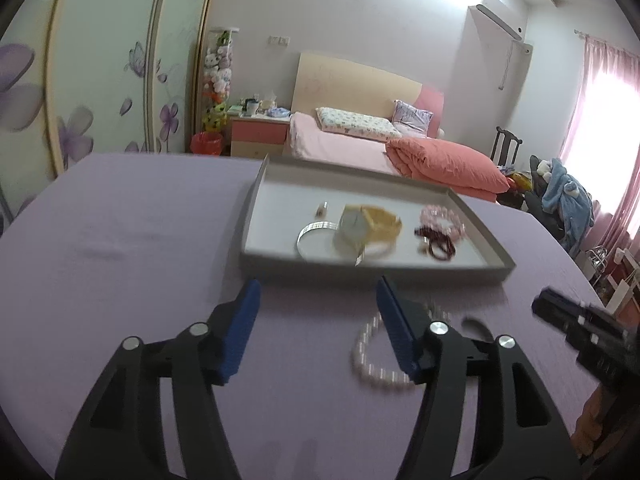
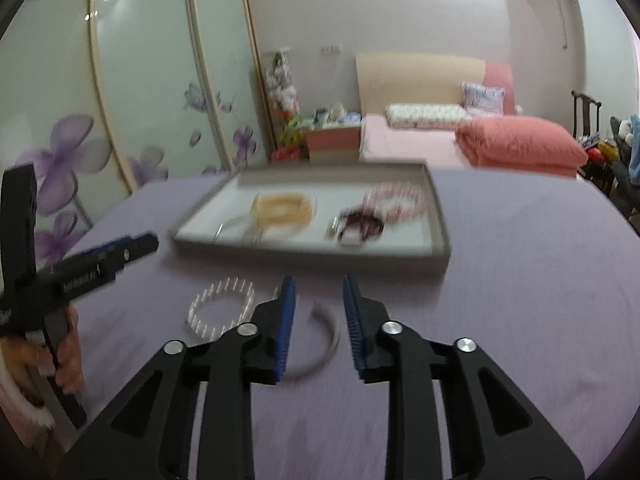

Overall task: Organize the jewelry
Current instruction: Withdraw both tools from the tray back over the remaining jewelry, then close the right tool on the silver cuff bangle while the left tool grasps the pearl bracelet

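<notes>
A grey tray (image 1: 496,266) (image 2: 440,216) lies on the purple cloth and holds a gold watch (image 1: 370,226) (image 2: 284,208), a thin silver bangle (image 1: 314,232), a dark red bead string (image 1: 438,242) (image 2: 362,222) and a pink bead bracelet (image 1: 442,218) (image 2: 400,196). A pale bead bracelet (image 1: 366,354) (image 2: 222,308) lies on the cloth in front of the tray, beside my open left gripper (image 1: 318,292). A thin ring-shaped bangle (image 2: 326,340) lies between the open fingers of my right gripper (image 2: 320,284). Both grippers are empty.
The table is covered with a purple cloth (image 1: 120,240). The right gripper shows at the right edge of the left wrist view (image 1: 580,332); the left one shows at the left of the right wrist view (image 2: 100,264). A bed and wardrobe stand behind.
</notes>
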A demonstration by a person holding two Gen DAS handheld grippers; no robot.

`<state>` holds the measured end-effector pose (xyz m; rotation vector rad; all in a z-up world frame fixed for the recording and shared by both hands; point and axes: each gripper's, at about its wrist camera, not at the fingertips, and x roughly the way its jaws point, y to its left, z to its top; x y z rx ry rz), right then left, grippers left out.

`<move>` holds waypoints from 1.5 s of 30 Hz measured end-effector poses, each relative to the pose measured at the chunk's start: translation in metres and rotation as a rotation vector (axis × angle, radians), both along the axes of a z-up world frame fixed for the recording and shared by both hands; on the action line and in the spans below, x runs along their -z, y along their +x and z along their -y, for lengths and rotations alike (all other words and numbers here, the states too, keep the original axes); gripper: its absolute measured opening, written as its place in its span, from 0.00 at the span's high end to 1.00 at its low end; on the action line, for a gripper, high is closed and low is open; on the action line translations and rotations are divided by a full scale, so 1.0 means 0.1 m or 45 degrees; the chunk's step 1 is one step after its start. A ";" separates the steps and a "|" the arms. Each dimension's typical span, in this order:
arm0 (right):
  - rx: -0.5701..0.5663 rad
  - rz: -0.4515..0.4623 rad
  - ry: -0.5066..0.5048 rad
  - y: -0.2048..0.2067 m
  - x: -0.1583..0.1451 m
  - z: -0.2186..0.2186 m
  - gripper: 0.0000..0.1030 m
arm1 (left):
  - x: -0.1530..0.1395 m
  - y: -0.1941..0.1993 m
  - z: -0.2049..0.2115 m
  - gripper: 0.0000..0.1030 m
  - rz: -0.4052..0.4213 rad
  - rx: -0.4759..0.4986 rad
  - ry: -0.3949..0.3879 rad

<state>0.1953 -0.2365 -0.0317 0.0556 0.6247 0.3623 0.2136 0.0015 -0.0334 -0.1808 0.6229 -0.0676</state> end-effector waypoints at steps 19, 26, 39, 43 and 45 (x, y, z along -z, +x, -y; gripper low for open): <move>0.073 -0.306 -0.037 0.10 0.38 -0.16 0.46 | 0.14 -0.37 0.01 0.38 -0.062 -0.032 -0.045; 0.078 -0.322 -0.052 0.19 0.40 -0.30 0.31 | 0.08 -0.20 -0.08 0.38 -0.066 -0.057 -0.046; 0.145 -0.317 -0.180 0.22 0.43 -0.21 0.35 | 0.09 -0.05 -0.04 0.38 -0.096 -0.043 -0.011; 0.244 -0.325 -0.175 0.04 0.44 0.16 0.35 | 0.11 -0.01 0.05 0.32 -0.111 -0.004 -0.005; 0.273 -0.328 -0.176 -0.06 0.44 0.31 0.35 | 0.12 0.01 0.11 0.29 -0.120 0.018 0.000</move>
